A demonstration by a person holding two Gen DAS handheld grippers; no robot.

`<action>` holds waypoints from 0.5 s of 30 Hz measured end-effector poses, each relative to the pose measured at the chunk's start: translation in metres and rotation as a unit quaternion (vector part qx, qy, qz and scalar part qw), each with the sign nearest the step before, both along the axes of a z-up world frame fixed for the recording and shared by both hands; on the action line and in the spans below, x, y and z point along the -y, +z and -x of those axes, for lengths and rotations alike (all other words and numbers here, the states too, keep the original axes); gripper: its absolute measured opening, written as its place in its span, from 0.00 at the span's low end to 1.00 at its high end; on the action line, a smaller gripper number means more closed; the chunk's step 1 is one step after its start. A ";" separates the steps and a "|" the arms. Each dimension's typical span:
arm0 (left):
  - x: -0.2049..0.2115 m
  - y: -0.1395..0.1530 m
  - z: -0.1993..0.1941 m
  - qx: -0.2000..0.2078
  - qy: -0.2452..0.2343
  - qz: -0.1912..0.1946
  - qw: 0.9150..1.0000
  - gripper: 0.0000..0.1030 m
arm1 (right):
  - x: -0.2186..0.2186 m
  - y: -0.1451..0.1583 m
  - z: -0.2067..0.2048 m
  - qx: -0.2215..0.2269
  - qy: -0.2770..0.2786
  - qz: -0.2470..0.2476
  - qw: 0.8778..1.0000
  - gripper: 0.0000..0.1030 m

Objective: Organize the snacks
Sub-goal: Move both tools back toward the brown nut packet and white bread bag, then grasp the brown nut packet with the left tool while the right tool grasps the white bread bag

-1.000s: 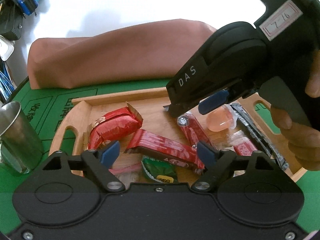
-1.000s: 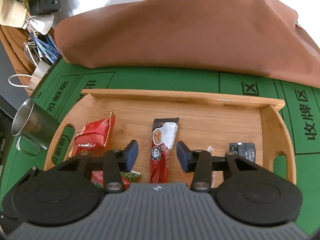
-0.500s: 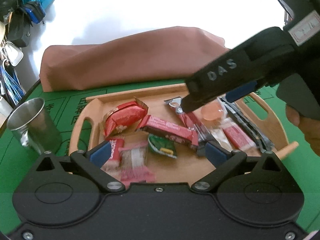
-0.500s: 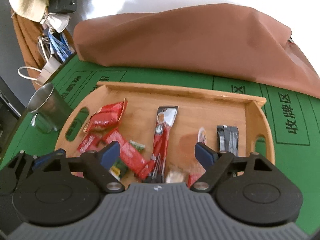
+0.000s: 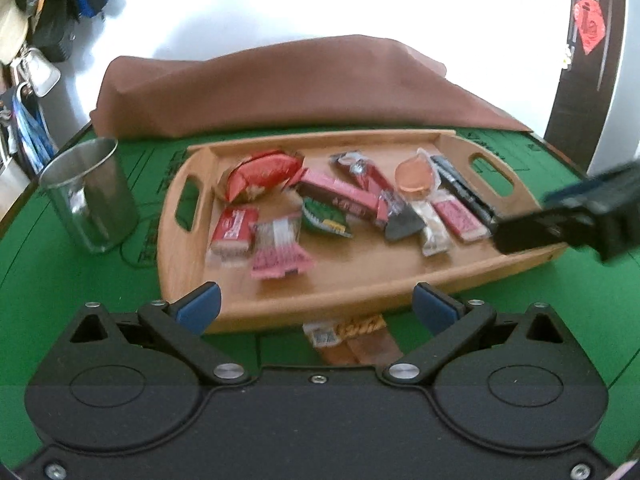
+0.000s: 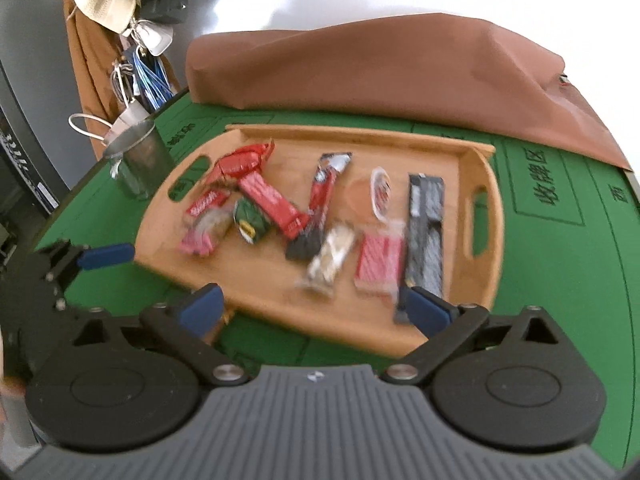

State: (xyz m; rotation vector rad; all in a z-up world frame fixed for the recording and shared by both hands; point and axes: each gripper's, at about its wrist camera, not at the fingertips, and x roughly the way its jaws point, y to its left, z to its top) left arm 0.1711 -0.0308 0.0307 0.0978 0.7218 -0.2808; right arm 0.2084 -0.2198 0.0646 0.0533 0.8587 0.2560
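A wooden tray on the green mat holds several snacks: a red bag, a long red bar, a green packet, a jelly cup and a black stick pack. One brown snack packet lies on the mat in front of the tray. My left gripper is open and empty, just before the tray's near rim. My right gripper is open and empty above the tray's near edge.
A steel cup stands left of the tray. A brown cloth-covered mound lies behind it. Bags and cables hang at the far left.
Both grippers have pulled back from the tray and opened wider. The whole tray shows now, and the right gripper has left the middle of the left wrist view.
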 end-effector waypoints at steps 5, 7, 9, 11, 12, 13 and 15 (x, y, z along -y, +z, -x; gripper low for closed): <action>0.002 -0.010 0.004 -0.020 0.002 0.001 1.000 0.99 | 0.005 -0.014 0.036 0.002 -0.006 0.013 1.000 1.00; 0.005 -0.014 0.002 -0.032 0.002 0.006 0.999 0.99 | 0.008 -0.020 0.050 0.003 -0.009 0.013 1.000 1.00; 0.007 -0.018 0.001 -0.042 0.002 0.010 0.999 0.99 | 0.010 -0.025 0.064 0.005 -0.011 0.008 1.000 1.00; 0.010 -0.021 -0.002 -0.051 0.003 0.012 0.999 0.99 | 0.008 -0.031 0.078 0.004 -0.009 0.004 1.000 1.00; 0.012 -0.022 -0.004 -0.056 0.003 0.013 0.998 0.99 | 0.006 -0.033 0.084 0.005 -0.005 0.003 1.000 1.00; 0.013 -0.024 -0.005 -0.062 0.003 0.014 0.998 0.99 | 0.003 -0.036 0.091 0.007 0.000 0.003 1.000 1.00; 0.015 -0.026 -0.008 -0.075 0.003 0.019 0.997 0.97 | -0.004 -0.040 0.102 0.008 0.014 0.007 1.000 1.00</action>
